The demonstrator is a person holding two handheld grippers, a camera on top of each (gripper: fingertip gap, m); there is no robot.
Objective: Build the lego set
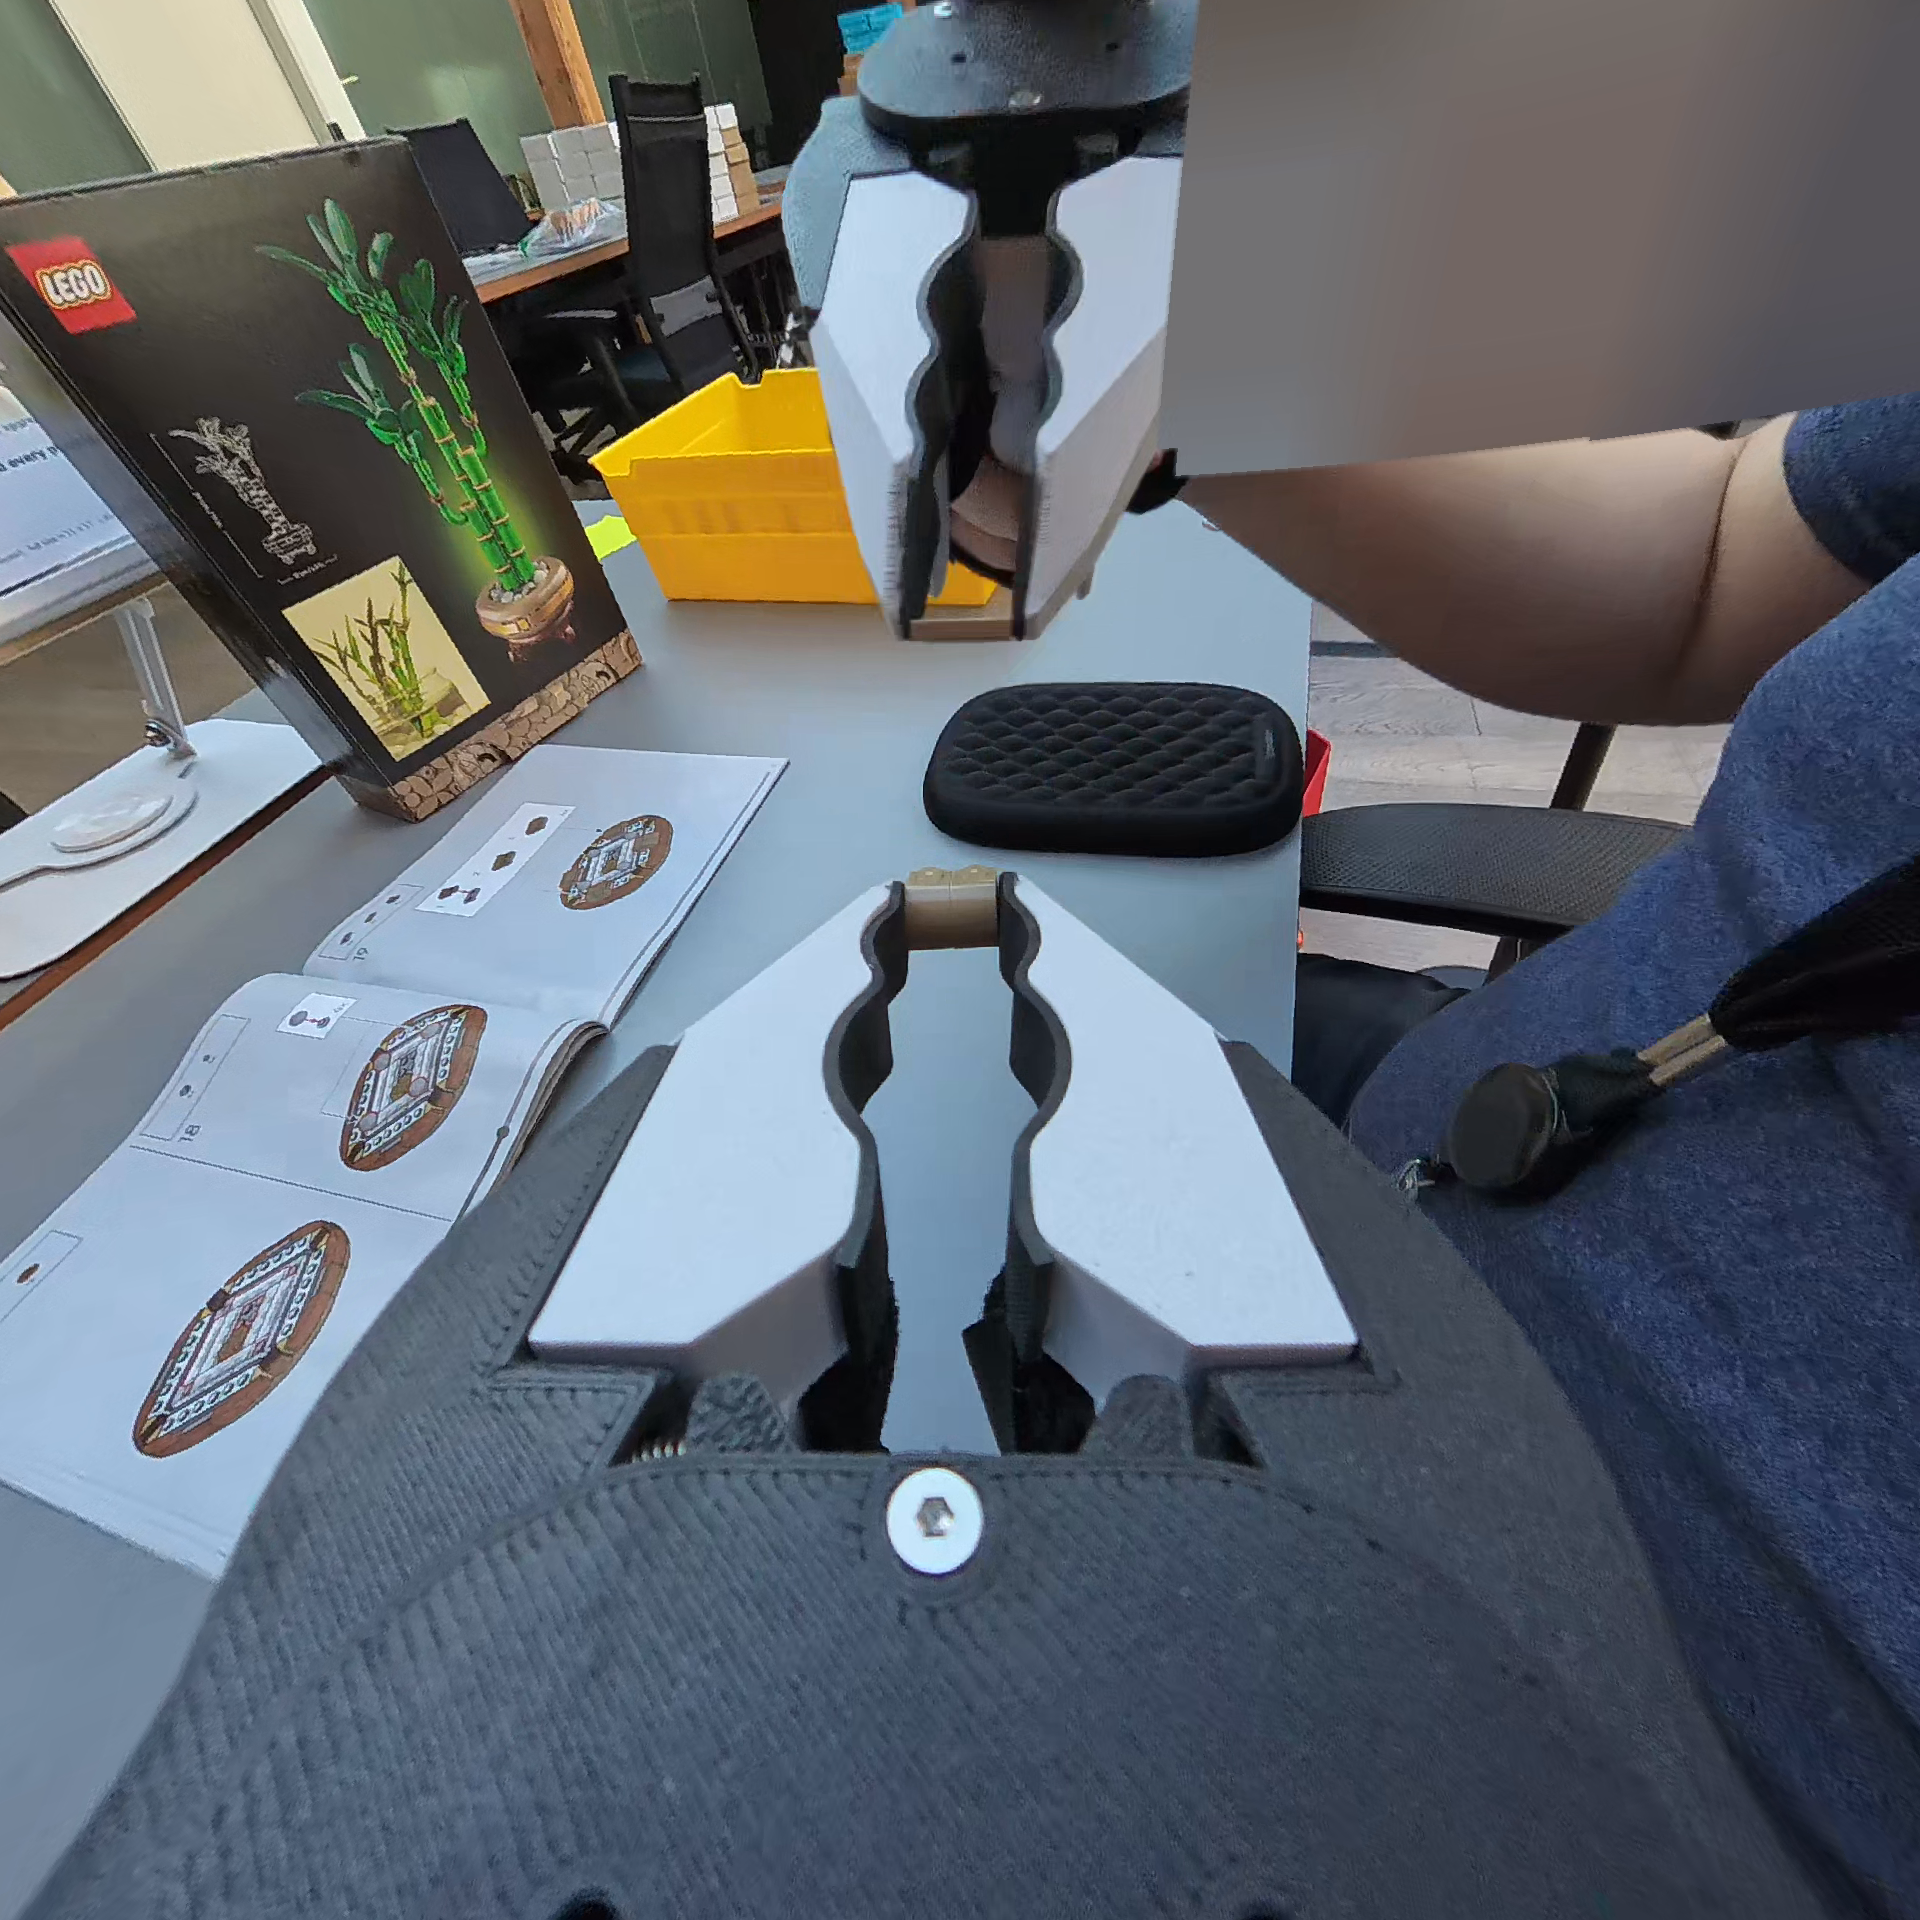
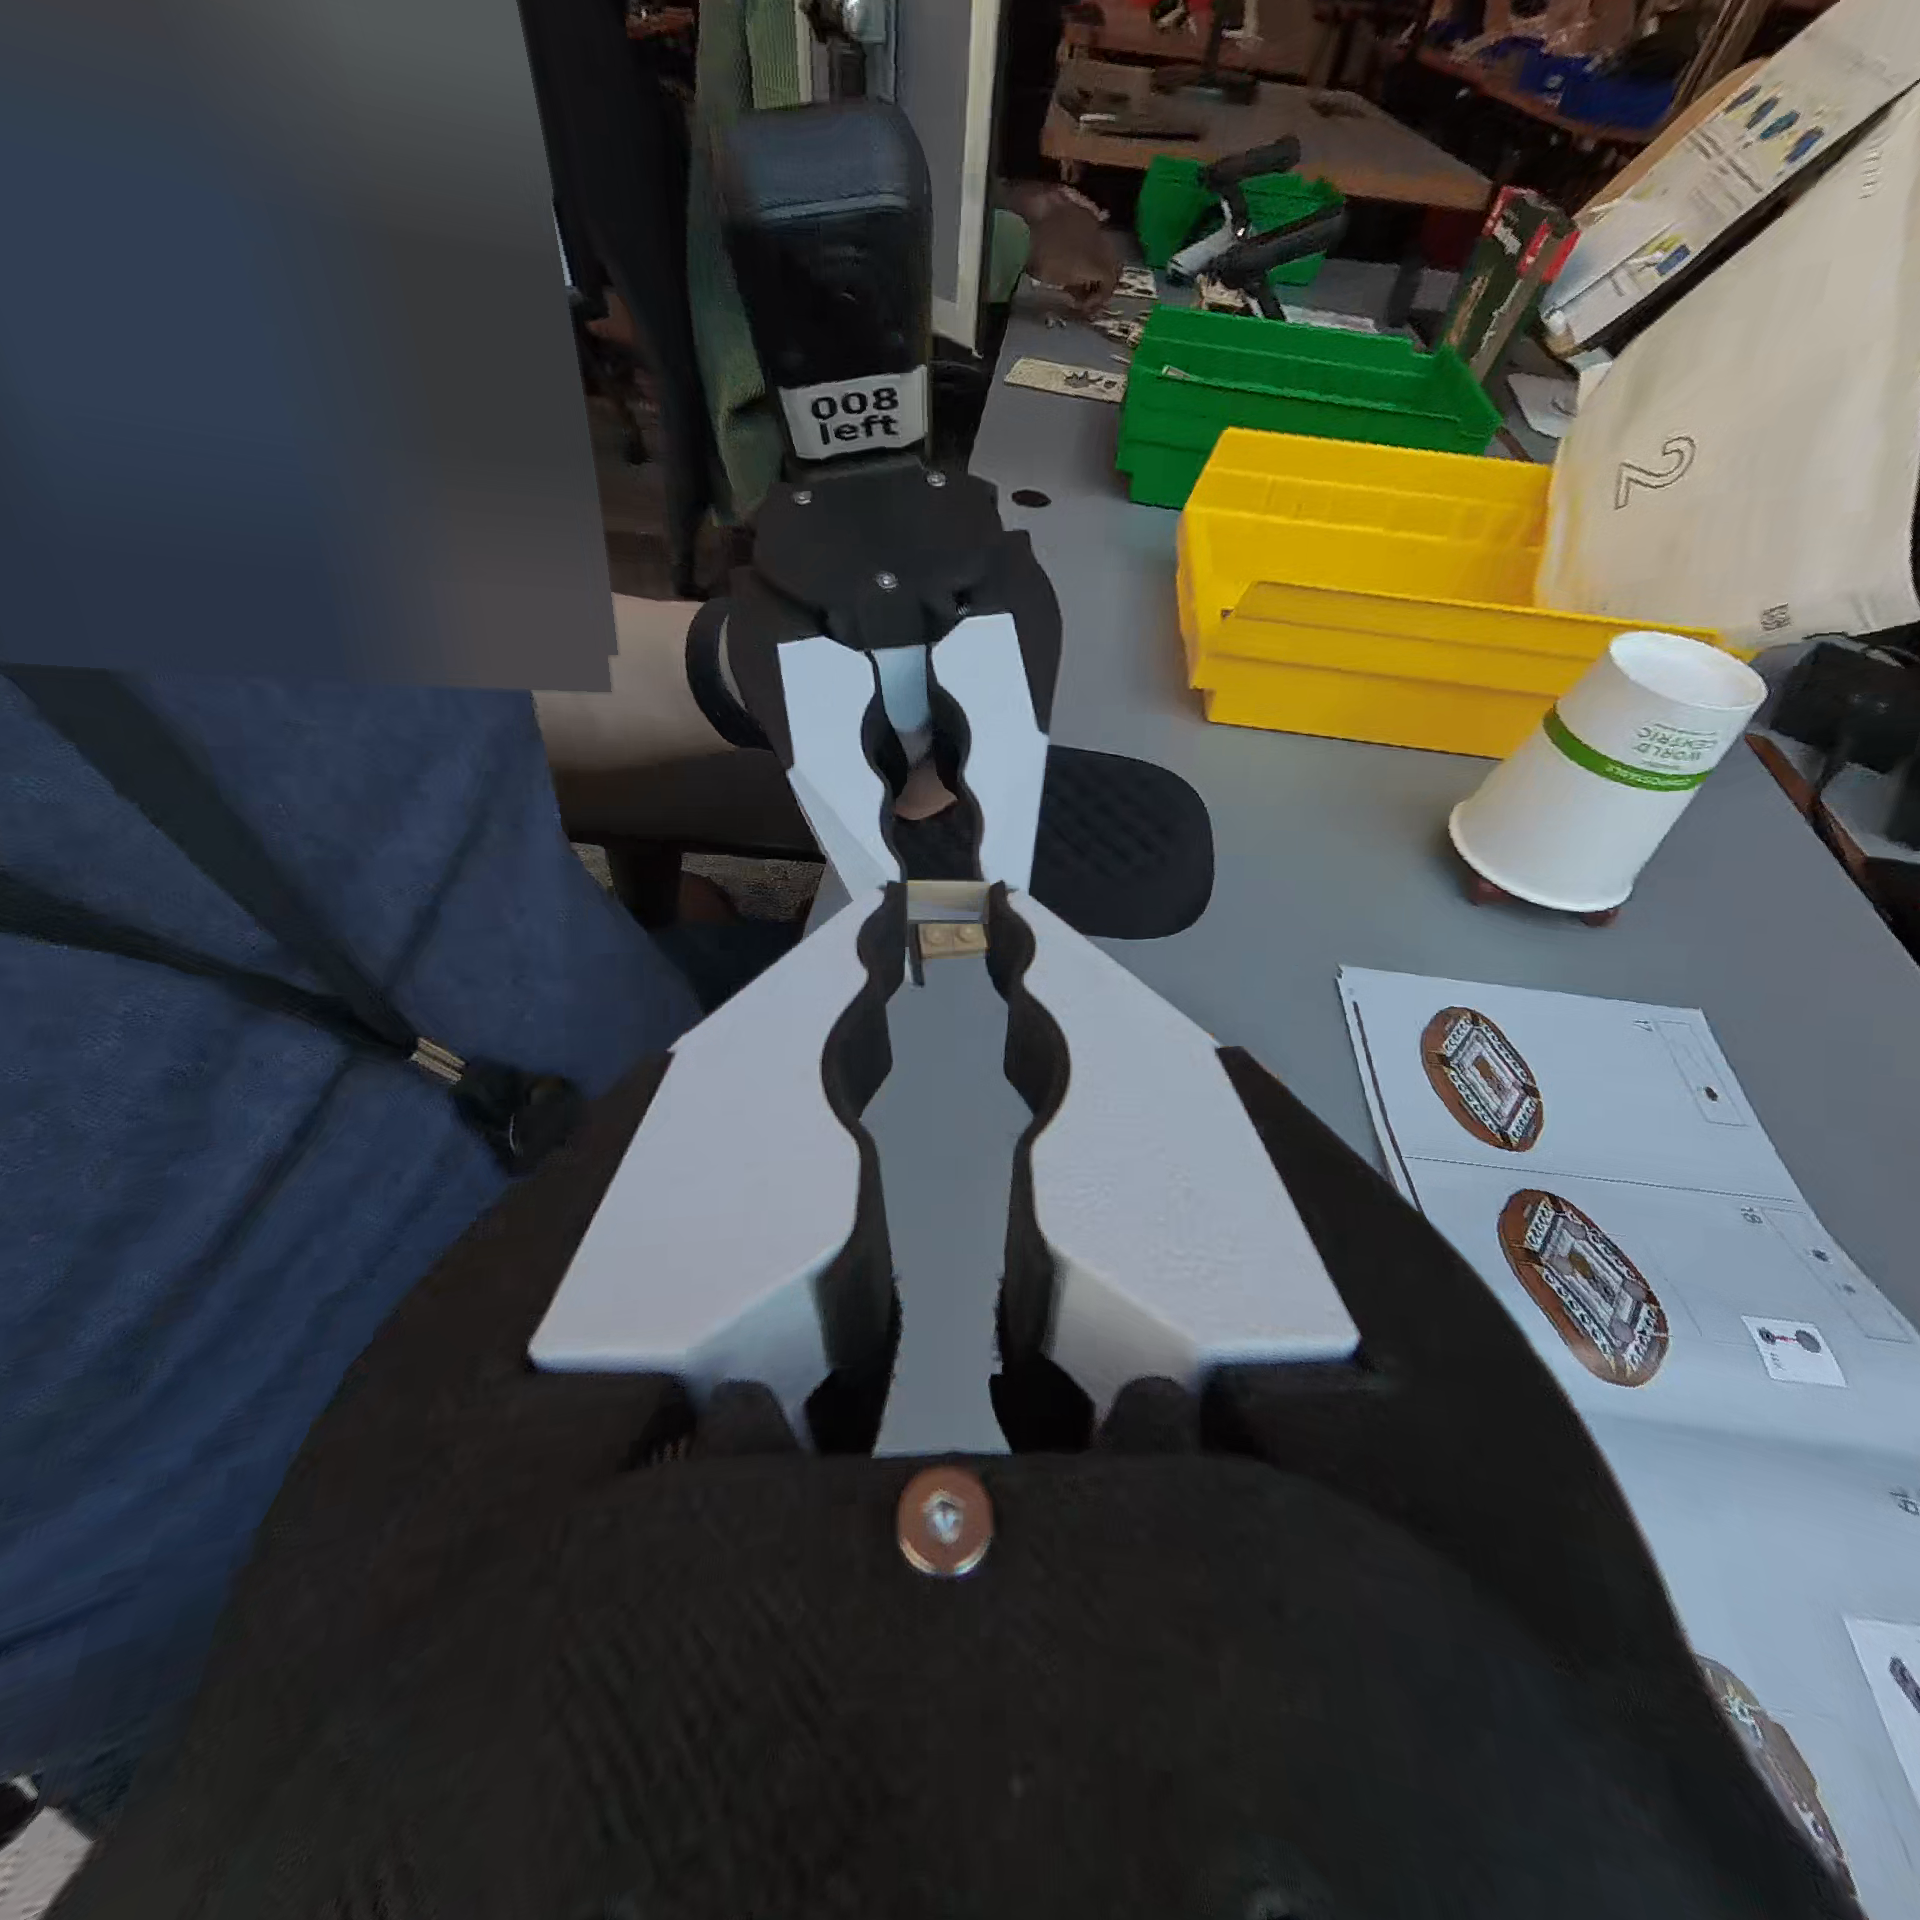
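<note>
My left gripper (image 1: 951, 899) is shut on a small tan lego brick (image 1: 951, 920) at its fingertips, held above the grey table (image 1: 831, 675). My right gripper (image 2: 948, 920) is shut on a small tan lego plate (image 2: 948, 940) with studs showing. The two grippers point at each other, tips close together. In the left wrist view the right gripper (image 1: 961, 618) hangs above and beyond my left one with its tan piece (image 1: 961, 627) at the tips. In the right wrist view the left gripper (image 2: 940, 883) meets mine tip to tip; whether the pieces touch is unclear.
An open instruction booklet (image 1: 468, 987) lies left, with the lego box (image 1: 312, 468) standing behind it. A black wrist pad (image 1: 1112, 769) lies under the grippers. Yellow bins (image 2: 1351, 613), a green bin (image 2: 1299, 405), an upturned paper cup (image 2: 1600, 779) and a paper bag (image 2: 1745, 416) stand nearby. The person's torso is close. Spacing between my two grippers at the tips: around 5 centimetres.
</note>
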